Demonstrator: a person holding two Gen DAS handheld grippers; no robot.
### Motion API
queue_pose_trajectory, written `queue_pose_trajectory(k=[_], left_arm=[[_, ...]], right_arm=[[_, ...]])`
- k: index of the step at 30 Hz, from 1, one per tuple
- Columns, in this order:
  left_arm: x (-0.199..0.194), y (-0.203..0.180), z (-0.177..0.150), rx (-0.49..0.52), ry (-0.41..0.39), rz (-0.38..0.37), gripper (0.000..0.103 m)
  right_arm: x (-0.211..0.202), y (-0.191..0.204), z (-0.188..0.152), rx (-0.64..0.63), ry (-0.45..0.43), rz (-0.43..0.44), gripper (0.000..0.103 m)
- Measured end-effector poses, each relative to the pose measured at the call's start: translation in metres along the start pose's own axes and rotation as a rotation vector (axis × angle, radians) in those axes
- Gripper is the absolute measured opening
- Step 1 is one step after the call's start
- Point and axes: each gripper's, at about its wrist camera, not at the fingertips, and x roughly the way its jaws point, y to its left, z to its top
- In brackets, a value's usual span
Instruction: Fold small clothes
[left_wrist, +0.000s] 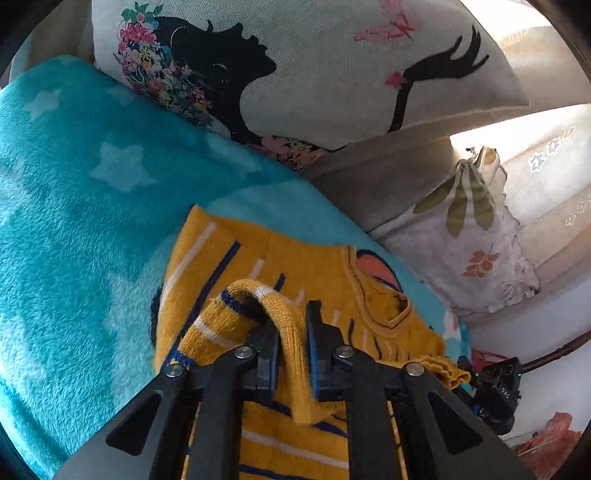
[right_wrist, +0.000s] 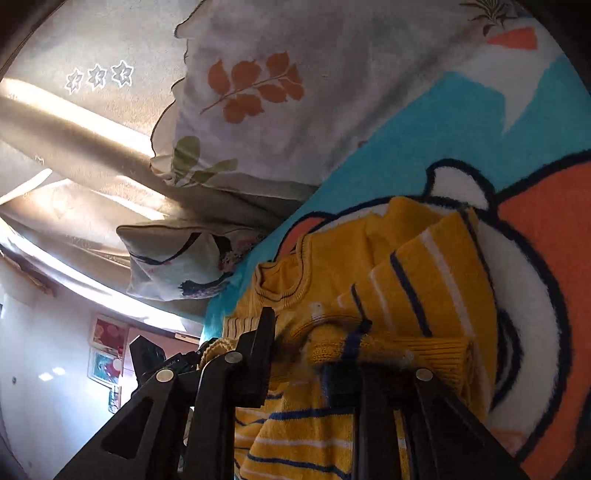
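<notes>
A small yellow knit sweater (left_wrist: 295, 266) with white and navy stripes lies on a turquoise star blanket (left_wrist: 74, 192). My left gripper (left_wrist: 291, 332) has its jaws close together on a raised fold of the sweater's striped edge (left_wrist: 280, 306). In the right wrist view the same sweater (right_wrist: 406, 280) lies on the blanket's orange fish print (right_wrist: 546, 229). My right gripper (right_wrist: 314, 332) has a ribbed sweater edge (right_wrist: 388, 347) draped over its right finger; the left finger (right_wrist: 264, 332) stands apart from it. The right gripper body (left_wrist: 495, 384) shows at the left view's lower right.
A cushion (left_wrist: 295, 66) printed with a woman's black profile leans behind the blanket. A leaf-print pillow (left_wrist: 469, 236) lies to the right, also in the right wrist view (right_wrist: 277, 92). Beige sofa upholstery (left_wrist: 388, 173) runs behind. A wall with pictures (right_wrist: 107, 350) is at far left.
</notes>
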Motion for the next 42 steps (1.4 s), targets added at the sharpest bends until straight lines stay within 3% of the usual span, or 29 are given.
queue_pose_trajectory(k=[4, 9, 12, 15, 22, 23, 24, 26, 29, 31, 32, 35, 38, 42], left_arm=[[-0.019, 0.0, 0.014, -0.01, -0.073, 0.008, 0.044], [-0.041, 0.002, 0.02, 0.015, -0.11, 0.079, 0.047], [-0.053, -0.004, 0.013, 0.08, -0.104, 0.129, 0.05], [-0.062, -0.004, -0.004, 0.154, -0.077, 0.177, 0.051], [-0.061, 0.009, -0.048, 0.237, -0.013, 0.244, 0.052], [-0.059, 0.01, -0.052, 0.249, -0.008, 0.263, 0.052], [-0.057, 0.011, -0.056, 0.26, 0.002, 0.283, 0.052], [-0.061, 0.013, -0.059, 0.262, -0.004, 0.313, 0.052], [-0.074, 0.018, -0.063, 0.238, -0.03, 0.286, 0.052], [-0.082, 0.022, -0.065, 0.217, -0.047, 0.287, 0.052], [-0.085, 0.024, -0.066, 0.212, -0.054, 0.288, 0.053], [-0.086, 0.031, -0.069, 0.205, -0.056, 0.301, 0.058], [-0.078, 0.037, -0.072, 0.192, -0.034, 0.302, 0.058], [-0.07, 0.04, -0.078, 0.174, -0.017, 0.291, 0.058]], right_arm=[[0.003, -0.001, 0.009, 0.04, -0.032, 0.069, 0.053], [-0.007, -0.007, 0.016, 0.111, -0.094, 0.094, 0.063], [-0.019, 0.001, 0.014, 0.077, -0.112, 0.005, 0.064], [-0.028, 0.026, 0.002, -0.106, -0.11, -0.158, 0.066], [-0.025, 0.034, -0.027, -0.336, -0.086, -0.466, 0.066], [-0.022, 0.032, -0.029, -0.351, -0.066, -0.476, 0.059], [-0.02, 0.03, -0.03, -0.363, -0.049, -0.482, 0.032], [-0.026, 0.026, -0.026, -0.343, -0.055, -0.484, 0.015], [-0.038, 0.016, -0.016, -0.287, -0.089, -0.557, 0.015], [-0.039, 0.02, -0.014, -0.298, -0.087, -0.589, 0.02], [-0.042, 0.026, -0.017, -0.317, -0.099, -0.596, 0.028], [-0.05, 0.056, -0.028, -0.393, -0.178, -0.635, 0.034], [-0.038, 0.085, -0.04, -0.467, -0.174, -0.557, 0.035], [0.014, 0.101, -0.053, -0.53, 0.007, -0.439, 0.035]])
